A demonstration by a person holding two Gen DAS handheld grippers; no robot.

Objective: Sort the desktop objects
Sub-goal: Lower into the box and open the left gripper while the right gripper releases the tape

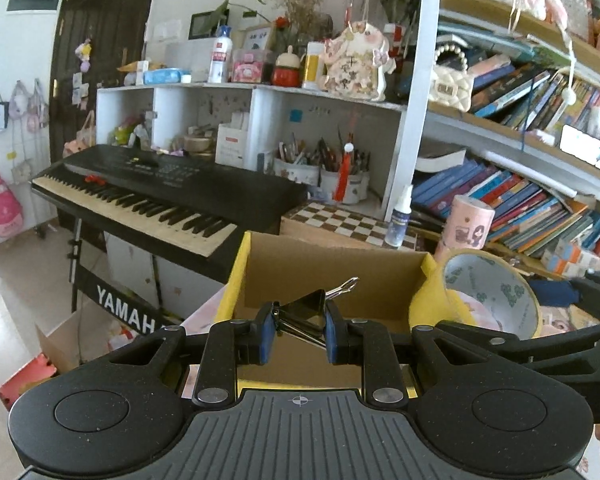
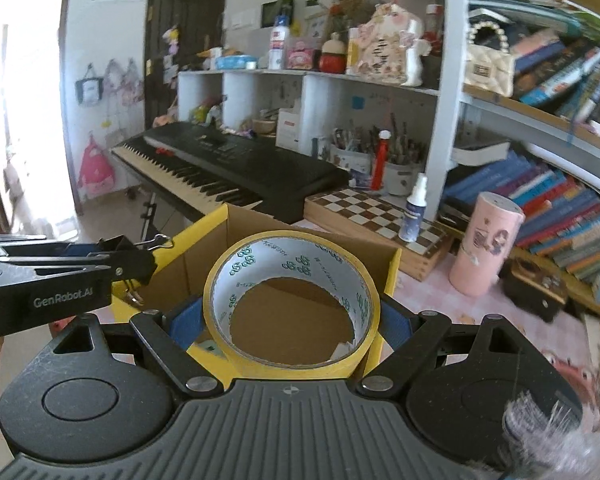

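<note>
- Binder clip [image 1: 302, 312] (black, wire handles splayed) is sitting pinched between the blue pads of the left gripper [image 1: 298, 334], jaws closed on its body, hanging above the near edge of the cardboard box [image 1: 332, 276]
- Tape roll [image 2: 290, 300] (yellow, printed liner) is being clamped across its width by the right gripper [image 2: 290, 322], jaws standing wide around it, also poised over the box mouth
- Box, yellow outside, is showing bare brown walls and floor where visible; nothing appears dropped in yet
- Progress, judging by this: both items are picked up and carried to the box, release not yet done; likely early to midway through the sort
- Still waiting on the pink desk surface beyond: pink cylinder [image 2: 486, 244], small spray bottle [image 2: 414, 212] on the chessboard [image 2: 364, 210] (whether these belong to the sort, cannot tell)
- Keyboard [image 1: 160, 192] and bookshelves are crowding the background
</note>
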